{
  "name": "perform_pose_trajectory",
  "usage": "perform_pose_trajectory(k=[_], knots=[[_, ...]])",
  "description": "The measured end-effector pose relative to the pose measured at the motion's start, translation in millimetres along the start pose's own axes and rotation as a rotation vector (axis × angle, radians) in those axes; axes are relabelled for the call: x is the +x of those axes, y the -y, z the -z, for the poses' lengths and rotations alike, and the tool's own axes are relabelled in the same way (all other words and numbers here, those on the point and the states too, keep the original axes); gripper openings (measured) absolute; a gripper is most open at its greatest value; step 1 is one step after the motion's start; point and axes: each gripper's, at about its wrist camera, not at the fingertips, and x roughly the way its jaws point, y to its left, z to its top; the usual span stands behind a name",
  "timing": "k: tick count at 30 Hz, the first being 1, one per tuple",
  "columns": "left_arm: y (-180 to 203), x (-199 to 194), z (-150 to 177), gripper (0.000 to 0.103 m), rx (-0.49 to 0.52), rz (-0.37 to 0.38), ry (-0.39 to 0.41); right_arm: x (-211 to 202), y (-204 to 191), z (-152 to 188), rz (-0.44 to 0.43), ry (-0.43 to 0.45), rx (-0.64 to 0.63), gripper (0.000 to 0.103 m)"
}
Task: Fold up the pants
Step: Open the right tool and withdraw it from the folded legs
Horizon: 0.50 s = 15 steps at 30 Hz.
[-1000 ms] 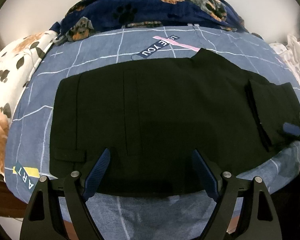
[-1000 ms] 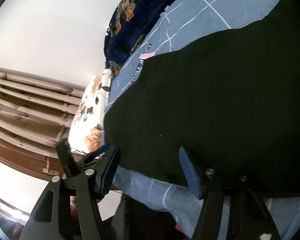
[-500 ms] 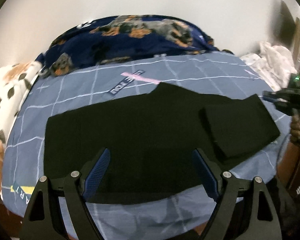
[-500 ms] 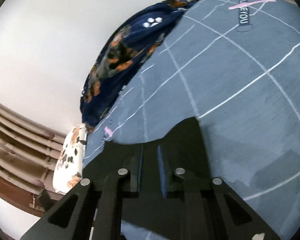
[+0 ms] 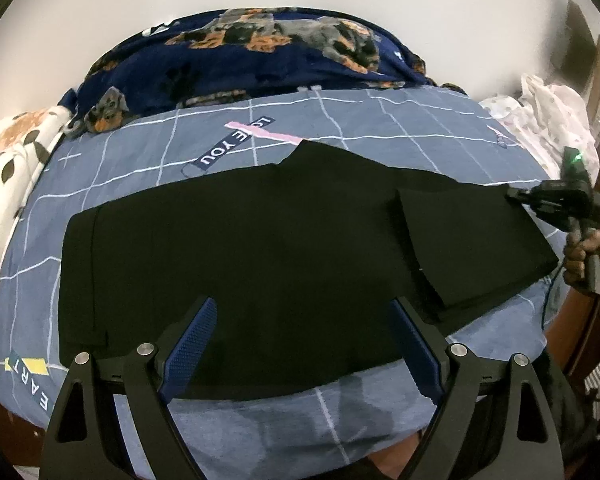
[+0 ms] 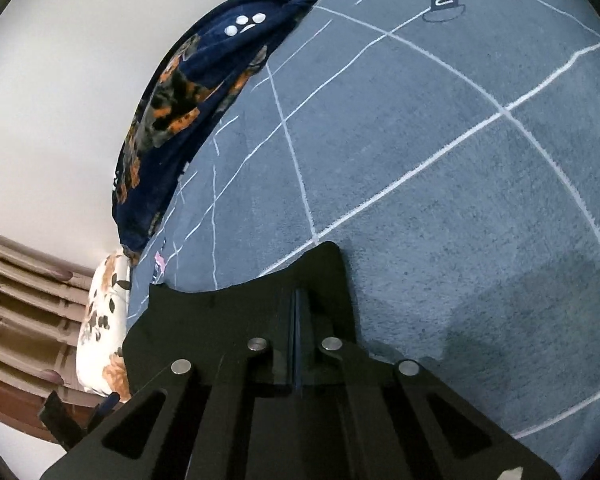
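Black pants [image 5: 260, 264] are lying flat across the blue bedsheet [image 5: 340, 128], leg end already doubled over. The right gripper [image 6: 296, 320] is pinching that folded corner shut, while the left gripper [image 5: 300, 344] is hovering spread wide, holding nothing. A hurried pull could be dragging the layers askew (fabric looks slippery). Half a second ago, the right jaws were still slightly parted.

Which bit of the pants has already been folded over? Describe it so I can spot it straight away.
Start at the blue grid-lined bedsheet; the black pants lie flat across it. At their right end, beside the right tool, sits the folded-over flap. It is the only doubled layer, its raised edge lying atop the flat cloth.
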Motion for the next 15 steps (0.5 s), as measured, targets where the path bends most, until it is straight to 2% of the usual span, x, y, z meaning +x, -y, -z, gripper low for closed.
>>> perform_pose_trajectory(k=[2, 7, 11, 15], knots=[[-3.6, 0.0, 0.4, 0.087, -0.010, -0.006, -0.001, -11.0, -1.5, 2.0, -0.055, 0.027, 0.006, 0.010], [-12.1, -1.0, -0.3, 0.087, -0.036, 0.006, 0.007, -49.8, -7.6, 28.3, -0.184, 0.029, -0.052, 0.010], [-12.2, 2.8, 0.7, 0.087, -0.043, 0.014, -0.009, -68.5, -5.8, 59.5, -0.209, 0.001, -0.113, 0.010], [-8.8, 2.3, 1.4, 0.087, -0.029, 0.002, -0.012, -59.2, 0.5, 80.6, -0.150, -0.043, -0.147, 0.010]])
